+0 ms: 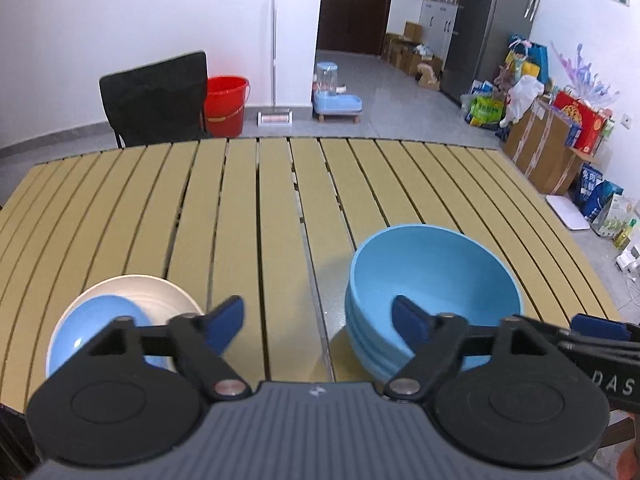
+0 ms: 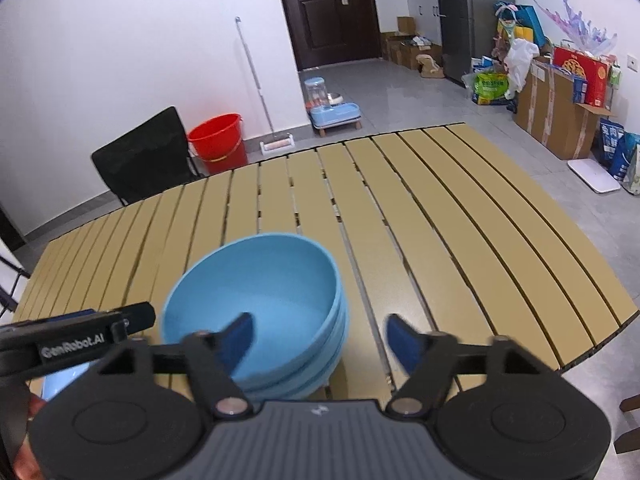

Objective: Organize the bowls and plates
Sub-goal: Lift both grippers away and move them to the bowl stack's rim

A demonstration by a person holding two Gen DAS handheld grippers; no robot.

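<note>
Worktop: slatted, tan boards with dark gaps, mostly bare.

Bowls: a nested stack of light-blue bowls, upright, standing on the worktop near its front edge. In the left wrist view the stack sits at about 4 o'clock from the picture's centre; in the right wrist view it sits at about 7 o'clock.

Plates: a white plate carrying a smaller blue plate, at about 8 o'clock in the left wrist view, well apart from the bowls and partly hidden behind the claw's frame.

Left claw: jaws wide, nothing between the blue pads; bare boards show through the gap. The right pad overlaps the bowl stack in the picture (whether it touches the rim cannot be told).

Right claw: jaws wide, holding nothing. Its left pad lies over the bowl stack's near side; its right pad is over bare worktop.

Each claw shows at the edge of the other's view, so the two are side by side.

Beyond the worktop, at 11 o'clock: a black chair, a red bucket, a mop leaning on the white wall.
</note>
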